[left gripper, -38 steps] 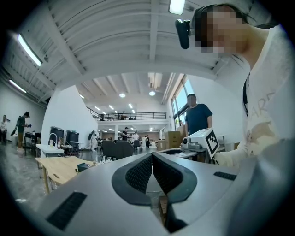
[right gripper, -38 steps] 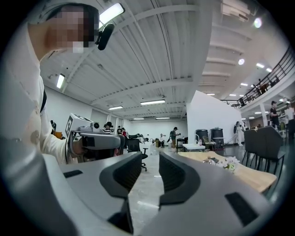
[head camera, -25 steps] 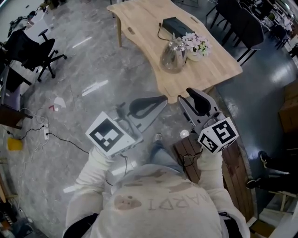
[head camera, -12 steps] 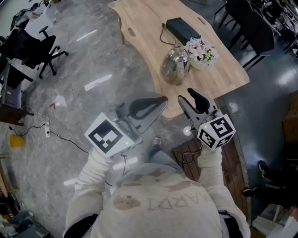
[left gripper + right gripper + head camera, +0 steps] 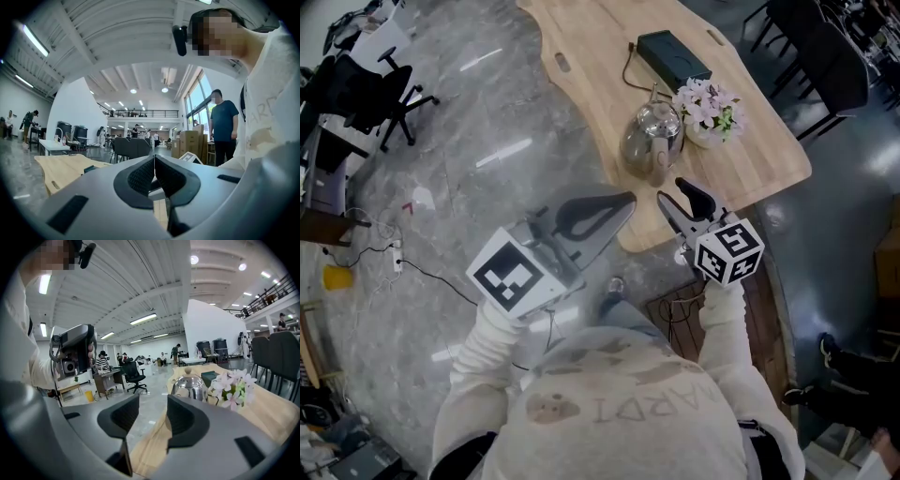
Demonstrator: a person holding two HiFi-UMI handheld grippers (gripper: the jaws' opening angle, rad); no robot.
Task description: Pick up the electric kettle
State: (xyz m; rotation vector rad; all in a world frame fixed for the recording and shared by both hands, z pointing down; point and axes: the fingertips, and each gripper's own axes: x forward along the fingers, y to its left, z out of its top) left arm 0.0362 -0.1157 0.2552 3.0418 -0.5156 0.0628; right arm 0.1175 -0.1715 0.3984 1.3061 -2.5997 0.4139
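Both grippers are closer to the pale wooden table than a second ago. The right gripper has just been spreading its jaws, nothing between them, while the left gripper is pinched shut, empty. The rounded, shiny steel electric kettle stands near the table's curvy edge, just beside pink flowers.

I'm standing on a glossy grey floor that is reflecting the ceiling strip lights. A pale wooden table is sitting ahead of me, with a black office chair well off its left edge and dark chairs beyond its right edge.
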